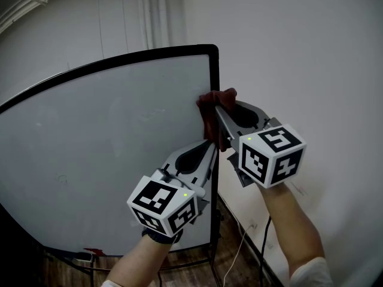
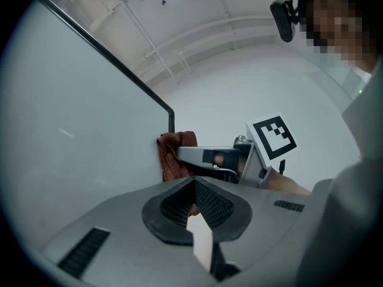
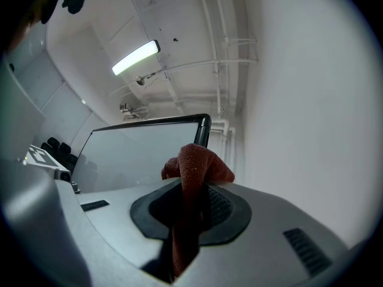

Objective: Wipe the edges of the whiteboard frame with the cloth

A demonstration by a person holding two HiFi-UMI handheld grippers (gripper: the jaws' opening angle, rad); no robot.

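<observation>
The whiteboard stands upright in a black frame. My right gripper is shut on a dark red cloth and presses it against the frame's right edge, a little below the top corner. In the right gripper view the cloth bulges out between the jaws, with the frame's corner just behind. My left gripper sits lower on the same edge and looks shut on it. In the left gripper view the cloth and the right gripper's finger lie ahead, beside the frame.
A white wall runs close along the board's right side. The board's dark stand and a thin cable are on the wooden floor below. Pipes run up the wall corner. A person shows at the left gripper view's right.
</observation>
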